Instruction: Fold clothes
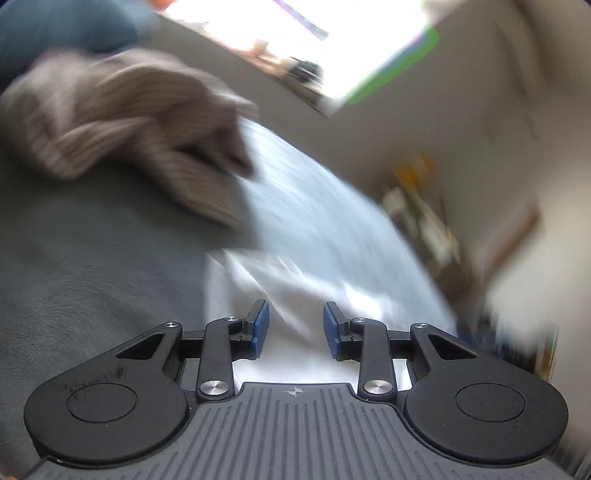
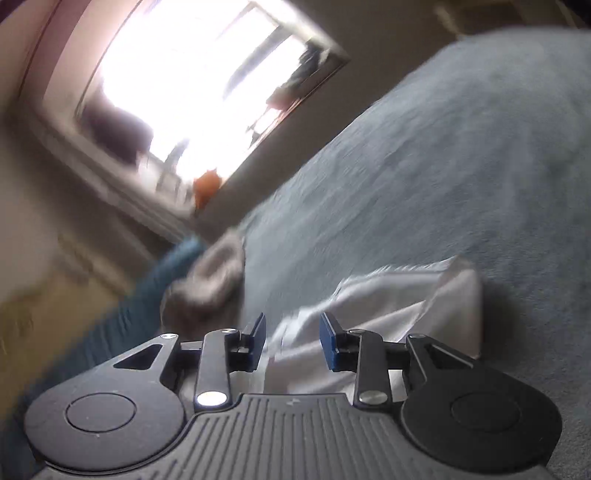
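Both views are blurred and tilted. The left hand-held gripper (image 1: 296, 328) stands partly open, its blue pads (image 1: 261, 325) apart with nothing pressed between them. Just past them lies a white garment (image 1: 295, 284), crumpled, on the grey-blue bed (image 1: 92, 266). The white cloth shows through the gap, but the pads do not pinch it. Farther along the bed, toward the upper left of this view, sits a brown ribbed garment (image 1: 140, 122), bunched in a heap and apart from the white one. Behind it a dark blue thing (image 1: 62, 26) shows at the bed's far edge; what it is cannot be told. A bright window (image 1: 295, 40) fills the wall beyond.

The right hand-held gripper (image 2: 292, 341) is likewise partly open, pads (image 2: 328, 339) apart and empty. The white garment (image 2: 406, 299) lies just ahead of it and to its right on the bed (image 2: 443, 166), folded over with a squared end toward the right. The brown garment (image 2: 210, 280) lies to the left of the white one, near the bed's edge, beside a teal strip (image 2: 147, 291) that runs along that edge. A window (image 2: 192, 81) glares behind, with something orange (image 2: 207, 186) on its sill.
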Tool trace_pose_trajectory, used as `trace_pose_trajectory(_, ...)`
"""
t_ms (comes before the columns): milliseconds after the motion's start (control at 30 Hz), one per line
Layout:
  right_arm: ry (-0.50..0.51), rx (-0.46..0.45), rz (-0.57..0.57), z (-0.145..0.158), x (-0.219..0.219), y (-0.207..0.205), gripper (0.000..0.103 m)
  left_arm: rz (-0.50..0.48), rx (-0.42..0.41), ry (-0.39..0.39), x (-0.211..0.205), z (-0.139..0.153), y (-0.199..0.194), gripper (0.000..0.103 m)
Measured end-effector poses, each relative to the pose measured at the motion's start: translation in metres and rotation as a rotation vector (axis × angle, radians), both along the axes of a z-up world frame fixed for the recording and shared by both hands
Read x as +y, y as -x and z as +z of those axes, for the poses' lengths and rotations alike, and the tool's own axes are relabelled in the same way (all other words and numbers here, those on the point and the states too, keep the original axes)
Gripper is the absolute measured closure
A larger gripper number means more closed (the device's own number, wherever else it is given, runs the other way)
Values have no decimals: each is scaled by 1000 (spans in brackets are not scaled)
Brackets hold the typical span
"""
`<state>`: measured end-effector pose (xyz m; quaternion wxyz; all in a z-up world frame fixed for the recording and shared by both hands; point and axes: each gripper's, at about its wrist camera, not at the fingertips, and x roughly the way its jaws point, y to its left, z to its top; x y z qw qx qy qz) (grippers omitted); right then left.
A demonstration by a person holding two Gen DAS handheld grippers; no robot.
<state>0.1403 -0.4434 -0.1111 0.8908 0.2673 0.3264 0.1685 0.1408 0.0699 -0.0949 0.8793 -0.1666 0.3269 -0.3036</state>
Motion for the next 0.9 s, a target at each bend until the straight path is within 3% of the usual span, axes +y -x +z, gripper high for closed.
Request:
trace_pose_trajectory(67,177,27,176,4,58,-11,76,-88,-69,-132,-25,-4,25,72)
trace_pose_trajectory(133,245,96,290,-7,99,-19,84,-163,-111,-249,-49,-14,43,74)
trace_pose_trajectory(200,304,163,352,-25,129,-18,87,-186,-100,-323,-63,-29,47,77)
trace_pose_trajectory(333,428,240,382,-50,156,-38,90,-160,-15,-339,-64,-57,39,79)
trace_pose_trajectory(433,479,202,344,-49,165,-65,95,-140,19,-308,-59,-64,36,79)
trace_pose_trajectory(533,431,116,170,-25,160,-97,95,-142,16,-309,-56,-64,39,79)
trace_pose_trajectory(600,284,65,33,-10,141,-108,93,-143,9,-314,-55,-65,40,79)
trace_pose_trajectory(667,152,27,-35,1,123,-107,93,-138,8,-306,-53,-66,41,79)
trace_pose_trajectory(733,111,32,33,4,123,-103,93,-138,5,-306,-55,-66,41,79)
trace_pose_trajectory(900,152,124,231,-9,148,-90,92,-135,3,-302,-55,-65,43,78)
